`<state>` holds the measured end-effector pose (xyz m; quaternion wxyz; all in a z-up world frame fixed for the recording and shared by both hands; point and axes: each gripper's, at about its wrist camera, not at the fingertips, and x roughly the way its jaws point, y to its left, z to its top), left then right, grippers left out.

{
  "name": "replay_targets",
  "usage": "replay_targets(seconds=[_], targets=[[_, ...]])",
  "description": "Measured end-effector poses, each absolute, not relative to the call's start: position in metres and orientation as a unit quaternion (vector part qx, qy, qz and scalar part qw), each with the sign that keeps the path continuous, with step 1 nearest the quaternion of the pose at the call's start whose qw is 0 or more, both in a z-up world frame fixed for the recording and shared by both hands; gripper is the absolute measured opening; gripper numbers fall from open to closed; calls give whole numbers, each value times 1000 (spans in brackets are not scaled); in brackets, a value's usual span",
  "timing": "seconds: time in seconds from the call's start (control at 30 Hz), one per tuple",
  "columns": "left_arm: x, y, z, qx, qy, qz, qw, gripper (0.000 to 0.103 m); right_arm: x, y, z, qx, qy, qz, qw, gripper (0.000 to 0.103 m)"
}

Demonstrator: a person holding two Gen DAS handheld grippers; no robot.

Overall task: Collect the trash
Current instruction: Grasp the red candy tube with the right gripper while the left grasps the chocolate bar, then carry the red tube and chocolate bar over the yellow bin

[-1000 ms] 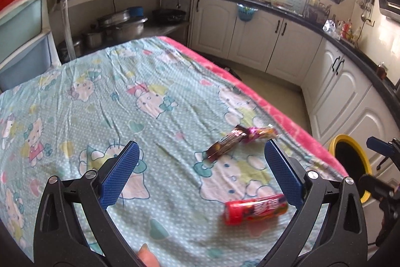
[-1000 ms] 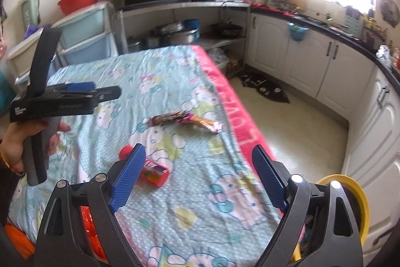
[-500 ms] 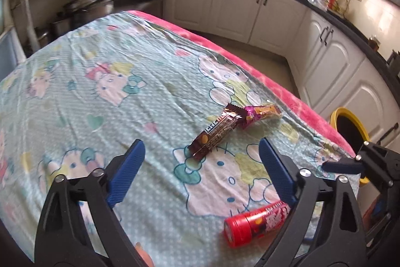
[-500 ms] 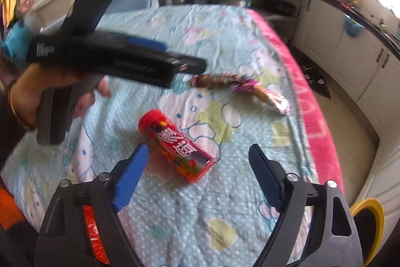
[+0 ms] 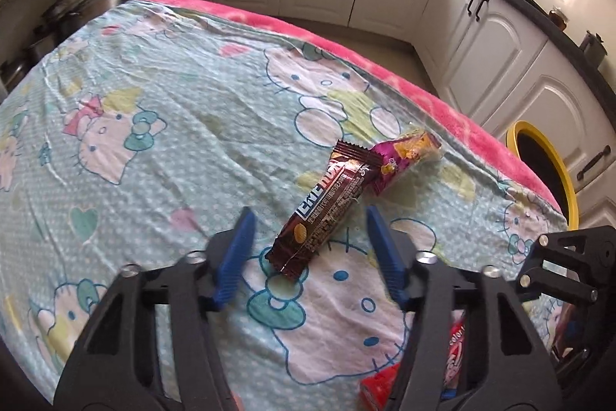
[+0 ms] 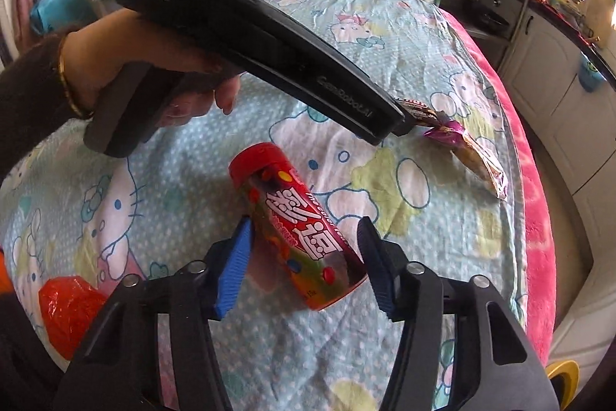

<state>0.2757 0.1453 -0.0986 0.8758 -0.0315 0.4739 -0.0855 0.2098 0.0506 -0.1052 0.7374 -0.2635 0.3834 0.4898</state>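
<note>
A: Both grippers have dropped toward the cloth since a second ago. Through my left wrist camera, my left gripper (image 5: 308, 249) now straddles the near end of the brown bar (image 5: 325, 208), which earlier lay well ahead. Its jaws are closing, pads not yet on it.

B: Any writing?

A: White capitals, "ENE…", the rest unclear. One brown bar, one purple wrapper (image 5: 402, 156) touching its far end, both on the cartoon-cat cloth (image 5: 161, 95). A yellow-rimmed bin (image 5: 554, 172) stands past the pink edge.

B: And the right wrist camera?

A: My right gripper (image 6: 304, 257) has come over the red tube (image 6: 300, 226). Jaws closing, tube between them, pads just clear. It carries Chinese characters and small English print I can't make out. One tube.
</note>
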Motion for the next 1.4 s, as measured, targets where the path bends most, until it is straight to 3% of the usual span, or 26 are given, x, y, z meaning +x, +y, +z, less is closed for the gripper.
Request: replay_targets(seconds=[0.07, 0.17, 0.37, 0.4, 0.47, 1.4], targets=[[276, 145, -101, -29, 475, -84, 876, 31, 213, 51, -107, -262, 382, 489, 739, 41], [276, 149, -102, -34, 477, -83, 874, 27, 213, 46, -105, -255, 386, 484, 742, 35], [268, 150, -99, -33, 474, -73, 877, 21, 215, 31, -104, -225, 399, 473, 753, 33], [266, 150, -98, -33, 474, -70, 877, 13, 215, 28, -103, -219, 401, 469, 756, 33], [260, 153, -98, -37, 473, -57, 878, 10, 214, 24, -102, -212, 402, 464, 760, 33], [192, 96, -38, -44, 410, -60, 909, 8, 192, -65, -54, -116, 385, 387, 829, 32]])
